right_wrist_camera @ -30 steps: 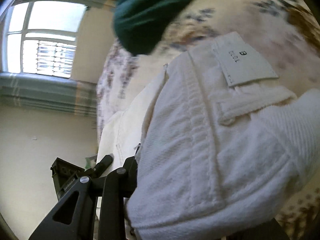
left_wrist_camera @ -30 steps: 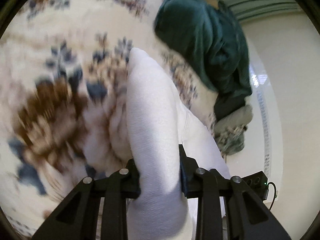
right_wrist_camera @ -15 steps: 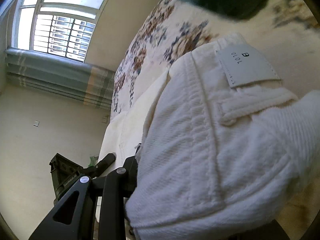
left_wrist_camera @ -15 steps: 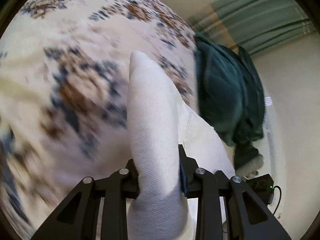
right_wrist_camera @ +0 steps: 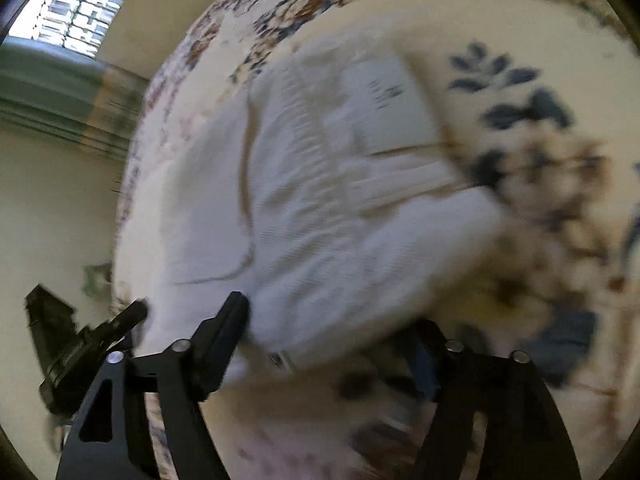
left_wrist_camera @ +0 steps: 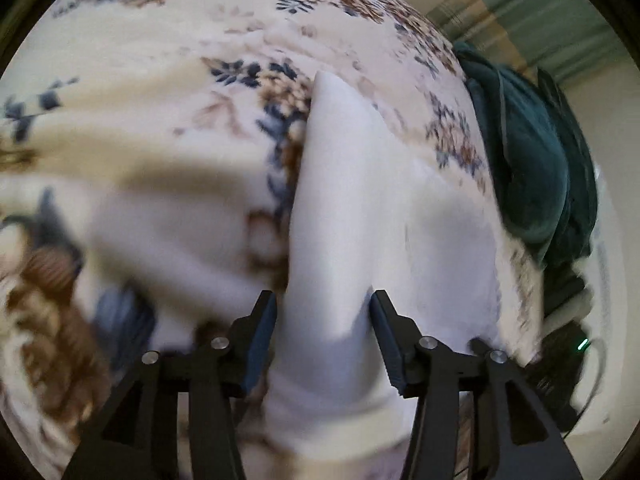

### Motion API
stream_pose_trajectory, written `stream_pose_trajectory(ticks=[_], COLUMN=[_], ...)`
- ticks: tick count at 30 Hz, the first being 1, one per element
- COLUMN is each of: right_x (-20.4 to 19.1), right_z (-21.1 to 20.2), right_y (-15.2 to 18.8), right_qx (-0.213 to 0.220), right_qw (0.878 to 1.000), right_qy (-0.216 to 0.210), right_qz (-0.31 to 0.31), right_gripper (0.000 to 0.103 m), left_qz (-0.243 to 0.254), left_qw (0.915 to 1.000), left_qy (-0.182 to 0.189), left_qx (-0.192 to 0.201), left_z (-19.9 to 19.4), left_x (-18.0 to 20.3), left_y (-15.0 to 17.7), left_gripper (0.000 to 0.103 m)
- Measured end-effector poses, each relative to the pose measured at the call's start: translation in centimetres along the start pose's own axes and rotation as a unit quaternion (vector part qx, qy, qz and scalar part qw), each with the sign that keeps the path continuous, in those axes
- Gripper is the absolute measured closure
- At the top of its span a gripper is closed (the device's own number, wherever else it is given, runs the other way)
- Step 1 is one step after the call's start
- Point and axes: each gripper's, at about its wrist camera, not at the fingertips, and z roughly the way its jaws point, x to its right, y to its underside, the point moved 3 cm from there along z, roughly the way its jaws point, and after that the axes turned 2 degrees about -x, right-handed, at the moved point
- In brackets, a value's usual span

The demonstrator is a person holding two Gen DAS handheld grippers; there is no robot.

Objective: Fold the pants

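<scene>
White pants (left_wrist_camera: 336,216) lie on a floral bedspread (left_wrist_camera: 160,92). In the left wrist view a fold of the pant leg stands between the fingers of my left gripper (left_wrist_camera: 323,320), whose jaws stand apart around it. In the right wrist view the waistband end of the pants (right_wrist_camera: 320,200) with its white label (right_wrist_camera: 384,100) lies on the floral bedspread (right_wrist_camera: 500,32). My right gripper (right_wrist_camera: 332,336) is open wide with the waistband edge between its jaws. Both views are blurred by motion.
A dark green garment (left_wrist_camera: 532,160) lies heaped at the bed's far right edge. A black device with a green light (left_wrist_camera: 576,348) sits beyond it. A window (right_wrist_camera: 76,12) and a green curtain (right_wrist_camera: 52,92) are at the left. A black object (right_wrist_camera: 52,328) is at the lower left.
Both grippers have opened from their hold on the pants. The pants have come down onto the bedspread, and both views have swung closer to the bed.
</scene>
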Motion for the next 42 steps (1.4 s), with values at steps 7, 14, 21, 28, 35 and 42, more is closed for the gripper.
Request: stream_pose_trajectory(ticks=[7,14,21,28,35,42], right_x=[-2.2,-5.7,-8.9,-11.4,-14.1,-17.1], right_z=[-3.5,-10.4,-20.6,-32.1,-44.9,-56.5], right_y=[-1.0,0.0,3.4,7.2,13.0,19.1], right_qx=[0.003,0.048,0.084,0.124,0.166,0.205], right_qw=[0.989,0.963,0.952,0.946,0.937,0.924], right_qy=[0.13,0.227,0.238,0.235,0.222,0.216], right_qz=[-0.076,-0.134,-0.173,-0.187,-0.213,-0.241], right_gripper=[0.004,0.0,0.0,0.0,0.0,0.0], left_qz=[0.015,0.062,0.088,0.107,0.132,0.119], left_qw=[0.9973,0.982,0.9718,0.9629,0.9574,0.9606], left_qy=[-0.071,-0.17,-0.204,-0.216,-0.204,-0.178], left_qx=[0.01,0.054,0.08,0.121,0.157,0.178], left_z=[-1.6,-6.8,-12.0,-19.7,-28.5,-36.9], left_x=[0.3,5.4,11.9,17.7,23.6,27.1], left_y=[1.4,2.6,5.2,8.8,13.8,17.9], left_gripper=[0.046,0.008,0.008,0.008,0.008,0.008])
